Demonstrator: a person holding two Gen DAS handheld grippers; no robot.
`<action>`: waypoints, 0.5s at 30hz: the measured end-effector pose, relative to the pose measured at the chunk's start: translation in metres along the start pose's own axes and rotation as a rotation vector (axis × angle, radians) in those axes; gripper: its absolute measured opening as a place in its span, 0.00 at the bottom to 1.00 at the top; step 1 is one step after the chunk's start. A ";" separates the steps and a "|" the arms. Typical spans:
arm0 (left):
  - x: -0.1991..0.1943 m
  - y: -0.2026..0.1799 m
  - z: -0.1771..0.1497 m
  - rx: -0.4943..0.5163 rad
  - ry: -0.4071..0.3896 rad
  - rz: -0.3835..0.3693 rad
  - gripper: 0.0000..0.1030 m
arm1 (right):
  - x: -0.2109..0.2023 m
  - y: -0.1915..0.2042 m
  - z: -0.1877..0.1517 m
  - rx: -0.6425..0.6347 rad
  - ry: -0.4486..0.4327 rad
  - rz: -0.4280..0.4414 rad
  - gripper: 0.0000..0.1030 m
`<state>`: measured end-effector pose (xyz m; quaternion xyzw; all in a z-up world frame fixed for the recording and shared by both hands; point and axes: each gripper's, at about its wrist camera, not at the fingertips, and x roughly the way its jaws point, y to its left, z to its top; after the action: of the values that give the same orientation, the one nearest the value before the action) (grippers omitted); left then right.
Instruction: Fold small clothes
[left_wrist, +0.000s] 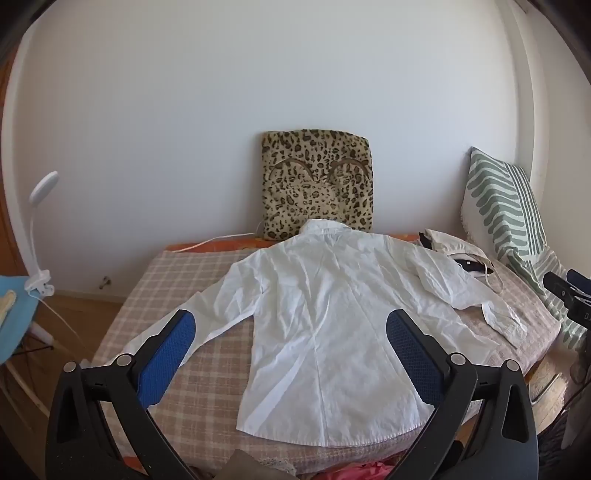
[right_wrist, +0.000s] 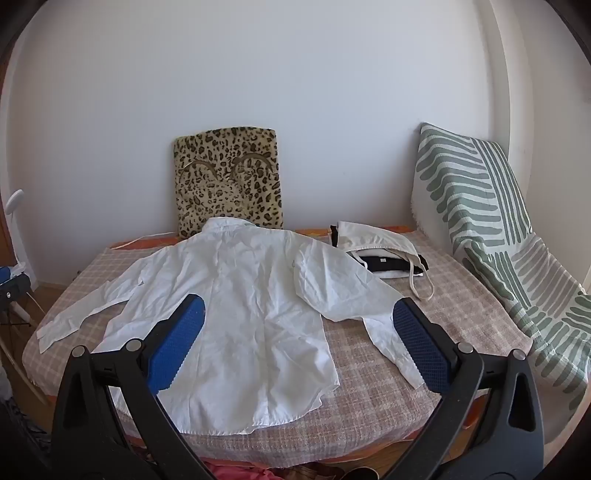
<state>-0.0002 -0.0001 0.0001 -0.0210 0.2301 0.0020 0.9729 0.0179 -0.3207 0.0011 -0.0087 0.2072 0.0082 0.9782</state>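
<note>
Plain white wall (left_wrist: 221, 110) far; checkered bed (left_wrist: 192, 387), leopard cushion (left_wrist: 317, 184) against wall, striped pillow (right_wrist: 480, 206) right, clip lamp (left_wrist: 40, 229) left, wood floor (left_wrist: 81, 306).

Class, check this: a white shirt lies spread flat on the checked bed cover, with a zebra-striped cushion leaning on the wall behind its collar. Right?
Not quite. The cushion behind the white shirt collar is leopard-print, as the right wrist view shows. The rest stands.

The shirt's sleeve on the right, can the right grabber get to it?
Probably yes. The right gripper is open, and the sleeve lies flat on the bed with nothing on top of it.
</note>
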 end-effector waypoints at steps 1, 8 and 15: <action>0.000 0.000 0.000 -0.005 0.009 -0.003 1.00 | 0.000 0.000 0.000 -0.003 -0.002 -0.002 1.00; -0.001 0.004 0.001 0.006 0.003 -0.005 1.00 | 0.003 -0.001 0.000 0.000 -0.008 -0.007 1.00; 0.004 -0.004 0.003 0.011 0.000 0.004 1.00 | 0.004 -0.004 -0.001 0.008 -0.008 -0.001 1.00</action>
<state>0.0045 -0.0045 0.0011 -0.0151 0.2302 0.0029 0.9730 0.0218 -0.3245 -0.0014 -0.0049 0.2033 0.0070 0.9791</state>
